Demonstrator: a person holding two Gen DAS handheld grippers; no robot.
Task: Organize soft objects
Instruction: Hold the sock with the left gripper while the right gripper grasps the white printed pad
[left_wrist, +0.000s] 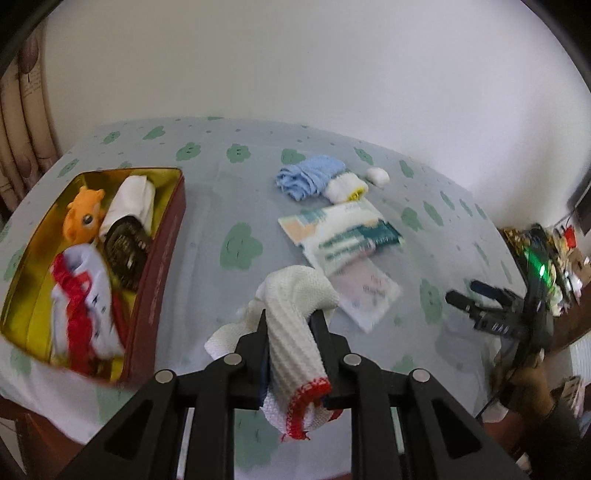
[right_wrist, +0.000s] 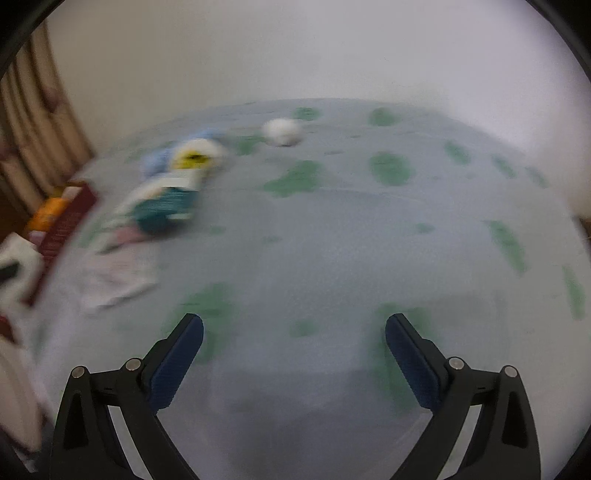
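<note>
The left claw (left_wrist: 288, 325) is clamped on a white waffle-knit cloth with red stitched hem (left_wrist: 295, 321) at lower centre, lifted off the cloud-print tabletop (left_wrist: 229, 192). Its loose tail droops and could, I judge, snag the rim of the gold-lined red tin (left_wrist: 162, 266) at left, or slip free. The right claw (right_wrist: 294, 332) gapes wide, empty.

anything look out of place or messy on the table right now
Nothing is spilled or damaged. The flat packets lie in a loose, overlapping, askew pile mid-table, not in the tin. The left hand-held gripper is shut on a white cloth with red trim, which droops crumpled at both ends.
</note>
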